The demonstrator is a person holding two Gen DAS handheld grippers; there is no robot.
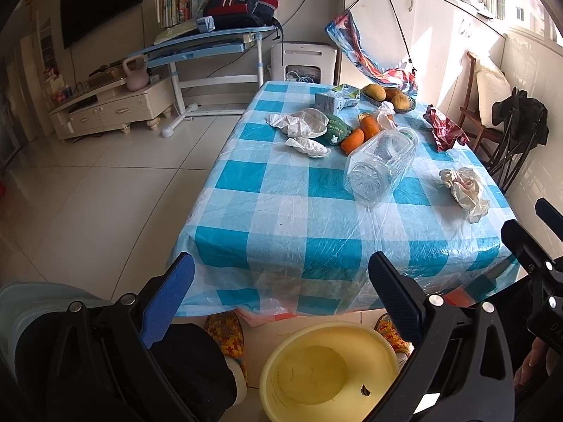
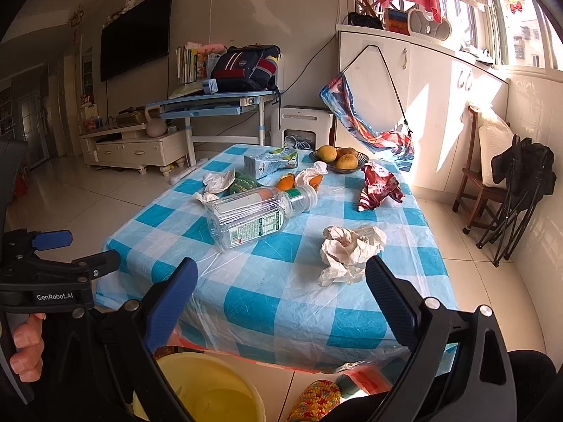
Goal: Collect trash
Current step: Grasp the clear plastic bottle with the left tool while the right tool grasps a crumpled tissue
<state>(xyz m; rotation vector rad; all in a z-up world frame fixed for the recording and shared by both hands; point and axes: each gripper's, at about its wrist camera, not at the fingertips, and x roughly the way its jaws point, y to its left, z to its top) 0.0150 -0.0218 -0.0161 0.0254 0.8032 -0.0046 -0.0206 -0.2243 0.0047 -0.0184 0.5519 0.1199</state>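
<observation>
Sunlit tiles surround a table point(image 1: 316, 232) under a blue-and-white checked cloth covered with clear plastic film. On the floor at its near edge sits a yellow basin point(image 1: 327, 369), almost empty, with the person's knitted slippers point(image 1: 225, 330) just beyond it. On the cloth a clear bottle point(image 2: 253, 216) lies on its side, its green-printed label too small to read. Near the right edge rests a crumpled paper wad point(image 2: 348, 249), and farther back a red wrapper point(image 2: 378, 188), more white wads point(image 1: 302, 126), carrots point(image 1: 362, 130), a carton point(image 2: 271, 163) with unreadable print and a bowl of mangoes point(image 2: 339, 160). Left gripper point(image 1: 281, 295) hangs spread wide before the table edge above the basin, holding nothing; its body reads "GenRobot.AI" in the right view. Right gripper point(image 2: 281, 297) is likewise wide apart and empty, its right finger point(image 2: 392, 306) just short of the paper wad.
</observation>
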